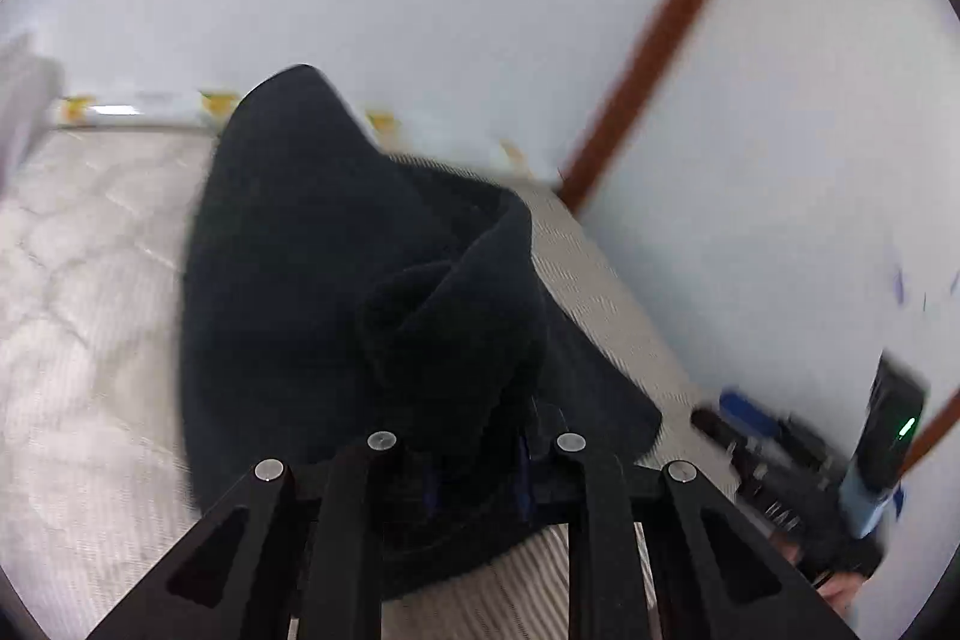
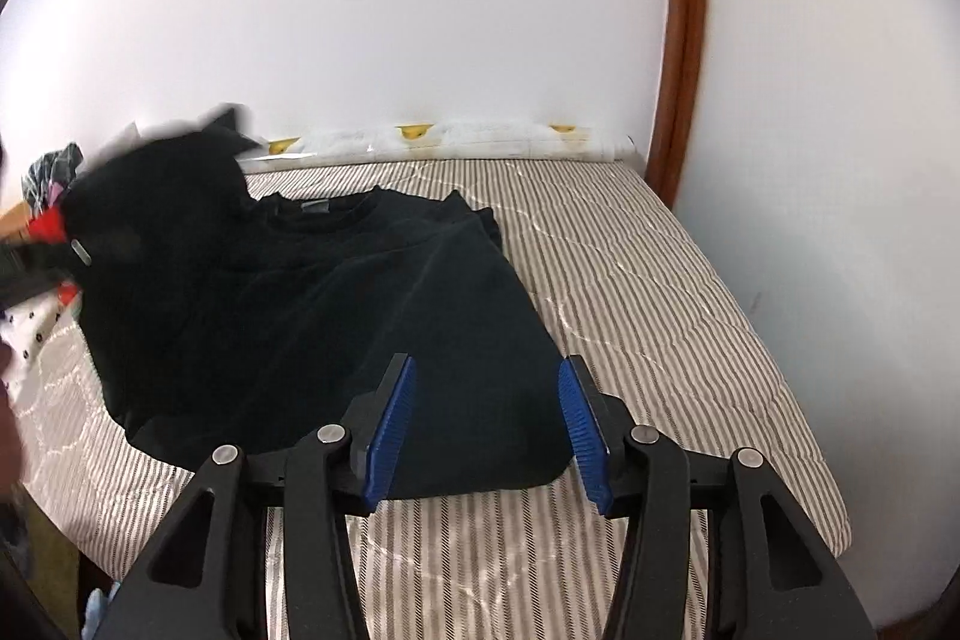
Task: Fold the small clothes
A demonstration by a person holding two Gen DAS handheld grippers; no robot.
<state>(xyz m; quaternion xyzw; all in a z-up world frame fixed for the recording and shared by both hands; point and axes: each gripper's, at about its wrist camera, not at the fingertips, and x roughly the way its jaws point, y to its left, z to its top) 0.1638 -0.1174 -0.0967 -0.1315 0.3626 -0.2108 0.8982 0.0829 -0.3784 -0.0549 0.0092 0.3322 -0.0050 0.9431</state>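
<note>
A black t-shirt (image 2: pixel 336 304) lies on the striped mattress (image 2: pixel 660 292), collar toward the wall. My left gripper (image 1: pixel 477 466) is shut on the shirt's cloth (image 1: pixel 336 280) and lifts it, so the fabric bunches up right in front of the camera. In the right wrist view the lifted part (image 2: pixel 156 184) rises at the shirt's left side, with the left gripper (image 2: pixel 60 250) blurred behind it. My right gripper (image 2: pixel 486 418) is open, blue pads (image 2: pixel 393 424) wide apart, over the shirt's near hem, holding nothing. It also shows in the left wrist view (image 1: pixel 798 484) at the right.
White walls stand behind and to the right of the bed, with a brown wooden door frame (image 2: pixel 678 40) in the corner. A pile of other clothes (image 2: pixel 48 178) lies at the far left. A rolled white sheet (image 2: pixel 450 139) runs along the wall.
</note>
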